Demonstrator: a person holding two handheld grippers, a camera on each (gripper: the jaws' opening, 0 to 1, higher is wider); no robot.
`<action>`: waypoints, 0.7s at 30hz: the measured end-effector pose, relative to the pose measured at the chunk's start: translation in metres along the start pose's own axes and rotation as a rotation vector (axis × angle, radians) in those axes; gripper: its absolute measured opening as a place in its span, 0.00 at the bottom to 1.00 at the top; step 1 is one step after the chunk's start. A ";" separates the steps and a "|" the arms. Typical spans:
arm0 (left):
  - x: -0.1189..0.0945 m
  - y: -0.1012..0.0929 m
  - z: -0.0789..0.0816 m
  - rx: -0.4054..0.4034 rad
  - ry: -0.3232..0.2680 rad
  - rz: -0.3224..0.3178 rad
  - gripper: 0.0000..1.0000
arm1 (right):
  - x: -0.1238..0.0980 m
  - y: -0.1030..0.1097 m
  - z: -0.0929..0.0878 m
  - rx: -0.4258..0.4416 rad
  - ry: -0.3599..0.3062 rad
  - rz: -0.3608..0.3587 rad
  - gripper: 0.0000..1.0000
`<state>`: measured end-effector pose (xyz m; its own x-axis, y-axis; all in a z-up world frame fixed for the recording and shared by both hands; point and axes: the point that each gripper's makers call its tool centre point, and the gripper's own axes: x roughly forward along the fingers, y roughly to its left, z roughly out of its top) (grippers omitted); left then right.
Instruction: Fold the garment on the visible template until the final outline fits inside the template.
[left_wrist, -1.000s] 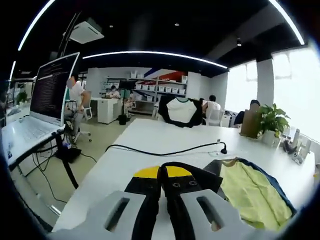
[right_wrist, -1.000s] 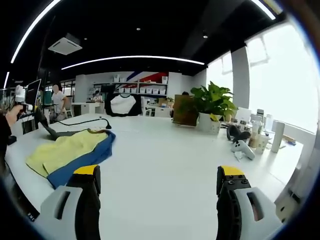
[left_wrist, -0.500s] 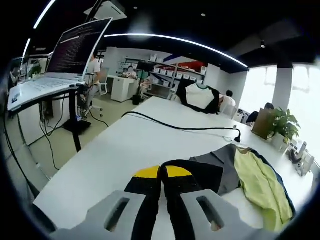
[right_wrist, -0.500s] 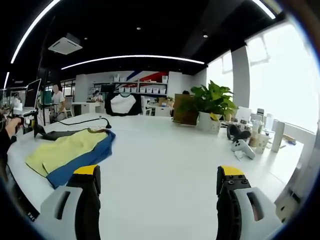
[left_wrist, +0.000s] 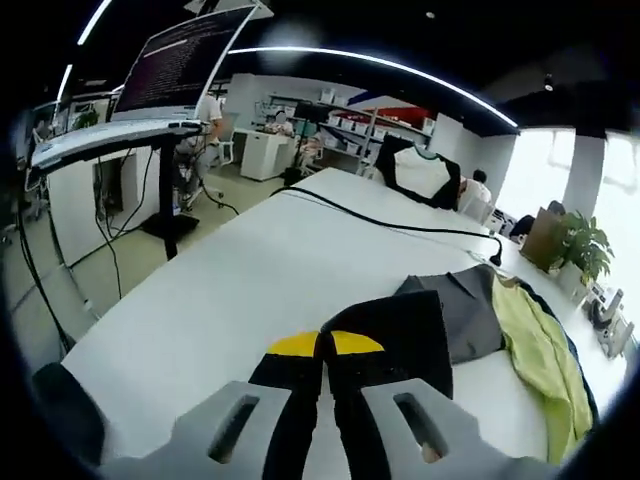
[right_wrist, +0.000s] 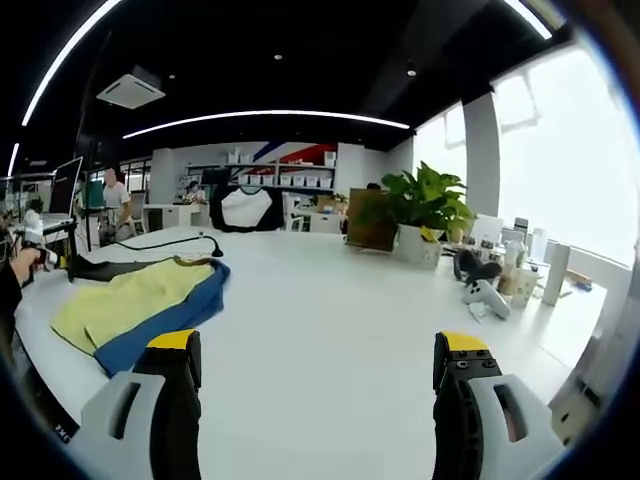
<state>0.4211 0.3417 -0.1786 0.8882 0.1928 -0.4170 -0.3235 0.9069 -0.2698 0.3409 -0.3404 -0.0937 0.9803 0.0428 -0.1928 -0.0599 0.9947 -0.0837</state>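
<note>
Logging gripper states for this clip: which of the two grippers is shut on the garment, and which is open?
The left gripper is shut on the garment, jaws pinched on its dark sleeve. The right gripper stands open over the white table, holding nothing.

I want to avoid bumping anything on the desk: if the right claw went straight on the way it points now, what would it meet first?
Probably nothing close: ahead of the open right claw lies bare white table. The garment sits off to its left, the white controller to its right. Depth is unclear; beyond come the potted plant and chair.
</note>
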 end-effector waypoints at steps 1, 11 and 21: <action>0.000 0.001 -0.003 -0.003 0.005 0.002 0.02 | 0.000 0.000 -0.001 0.000 0.002 0.001 1.00; 0.001 0.007 -0.004 0.061 -0.005 0.026 0.03 | -0.001 0.000 0.000 0.002 -0.003 0.002 1.00; -0.026 -0.004 0.024 0.508 -0.112 0.047 0.45 | 0.001 0.002 -0.001 -0.001 0.004 0.008 1.00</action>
<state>0.4078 0.3422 -0.1455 0.9151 0.2514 -0.3154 -0.1894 0.9582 0.2142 0.3411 -0.3382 -0.0955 0.9791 0.0503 -0.1969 -0.0679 0.9942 -0.0835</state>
